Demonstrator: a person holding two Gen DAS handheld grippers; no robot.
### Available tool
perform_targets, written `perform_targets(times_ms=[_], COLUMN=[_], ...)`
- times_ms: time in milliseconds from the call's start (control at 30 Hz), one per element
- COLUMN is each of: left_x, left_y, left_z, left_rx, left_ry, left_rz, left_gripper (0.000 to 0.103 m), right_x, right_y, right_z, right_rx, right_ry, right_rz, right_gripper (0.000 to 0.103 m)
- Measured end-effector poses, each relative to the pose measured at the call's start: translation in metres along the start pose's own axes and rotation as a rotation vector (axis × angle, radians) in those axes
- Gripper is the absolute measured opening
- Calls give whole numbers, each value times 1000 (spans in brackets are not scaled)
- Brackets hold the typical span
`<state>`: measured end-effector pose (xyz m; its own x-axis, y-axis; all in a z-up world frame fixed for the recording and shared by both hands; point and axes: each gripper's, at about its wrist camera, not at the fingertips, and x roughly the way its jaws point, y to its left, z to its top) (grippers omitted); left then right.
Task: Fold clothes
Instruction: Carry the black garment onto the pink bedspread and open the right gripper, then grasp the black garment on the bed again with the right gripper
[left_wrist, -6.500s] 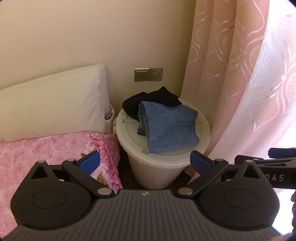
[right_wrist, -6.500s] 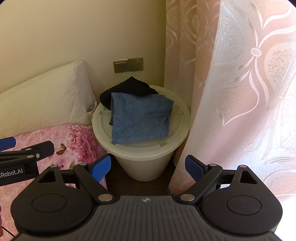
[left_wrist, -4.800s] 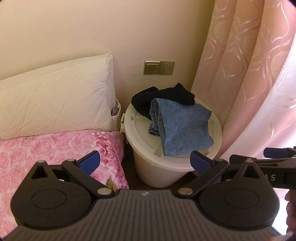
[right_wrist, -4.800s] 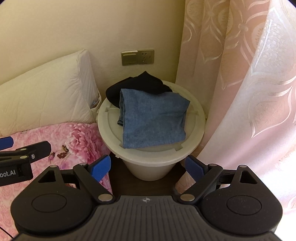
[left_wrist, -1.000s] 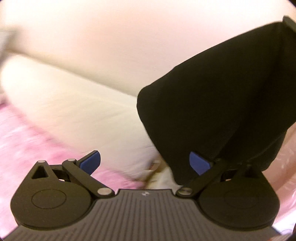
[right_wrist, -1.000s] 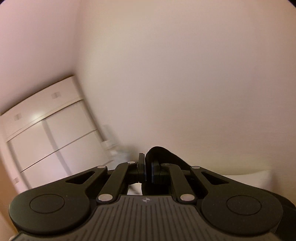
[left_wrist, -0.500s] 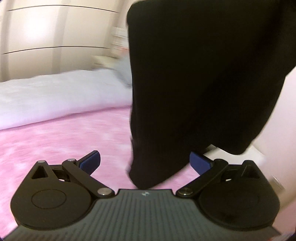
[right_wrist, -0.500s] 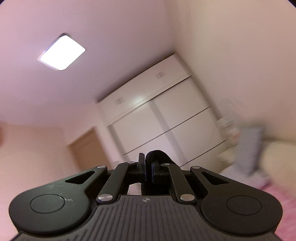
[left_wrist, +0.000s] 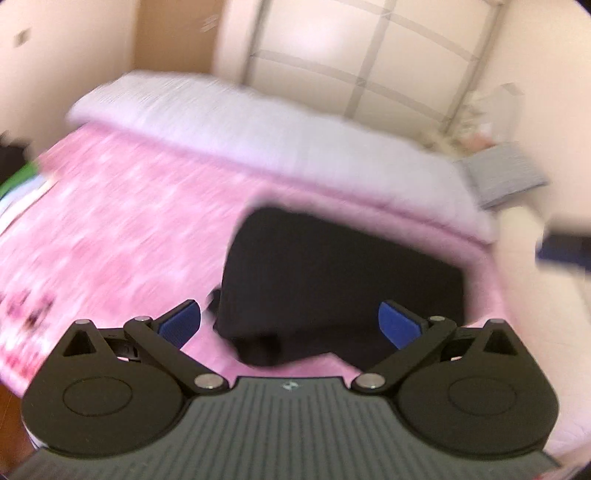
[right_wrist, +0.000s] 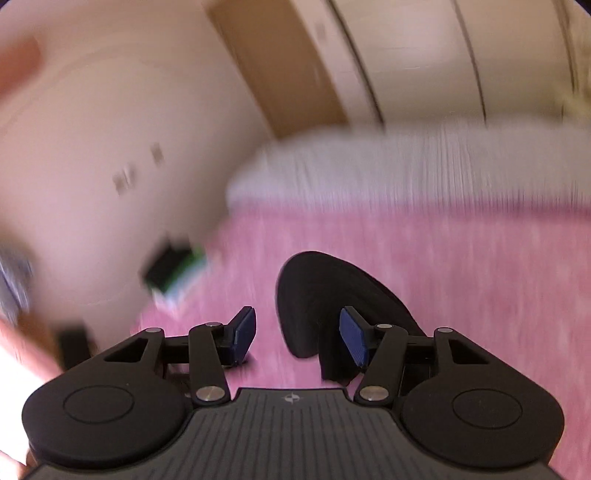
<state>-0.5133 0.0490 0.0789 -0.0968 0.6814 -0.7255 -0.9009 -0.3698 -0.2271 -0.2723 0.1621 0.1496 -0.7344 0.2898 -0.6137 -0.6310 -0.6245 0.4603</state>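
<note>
Both cameras have swung away from the white bin by the curtain and now look down across the bed, and the black garment (left_wrist: 340, 280) that hung in the air half a second ago lies in a dark heap on the pink bedspread (left_wrist: 122, 229).

In the left wrist view the left gripper (left_wrist: 290, 325) has its blue pads spread wide, nothing between them pressing; the garment sits just beyond, from about twelve to two o'clock of the fingers. It looks released there so it can be spread flat for folding, since the bed is the only broad surface in sight.

In the right wrist view the right gripper (right_wrist: 297, 336) is opening its jaws. The garment's curled edge rises between the pads and brushes past the right-hand one at about three o'clock, but neither pad squeezes it, so the cloth seems to be falling free.

Much is hard to read. Both views are smeared by motion, so the flower print on the bedspread is a wash of pink. The garment's kind, sleeves or legs, cannot be told; its near edge is hidden behind each gripper body. A white quilt (left_wrist: 258, 125) lies at twelve o'clock, a grey folded thing (left_wrist: 506, 173) at two o'clock, and a green and black object (right_wrist: 173, 266) at ten o'clock in the right view, none clear enough to name.
</note>
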Motion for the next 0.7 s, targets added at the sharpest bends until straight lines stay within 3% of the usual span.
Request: perform_targets(times_ms=[67,167,300,467,600,700], left_x=[-1,9,4,14,16,14], left_y=[11,26,28,4,-10,-8], left_z=[-20,-50,-78,-119,-135,-136], left_rx=[-31,-44,-18,52,122,145], left_ry=[47,108,162,225,229,220], left_rz=[52,111,126,132,124,103], left_gripper=[102,102,102,102,102,102], right_x=[16,15,9,26,38,36], right_y=[-13,-38,-60,-65,-67,-64], right_z=[-30,-59,-78,-119,-157,-168], right_rx=[50,102,112,115,132,121], right_ry=[113,192,222,254,274,271], right_rz=[-17,-57,-127,-146,-163,-201], right_gripper=[56,56,56,57,59,59])
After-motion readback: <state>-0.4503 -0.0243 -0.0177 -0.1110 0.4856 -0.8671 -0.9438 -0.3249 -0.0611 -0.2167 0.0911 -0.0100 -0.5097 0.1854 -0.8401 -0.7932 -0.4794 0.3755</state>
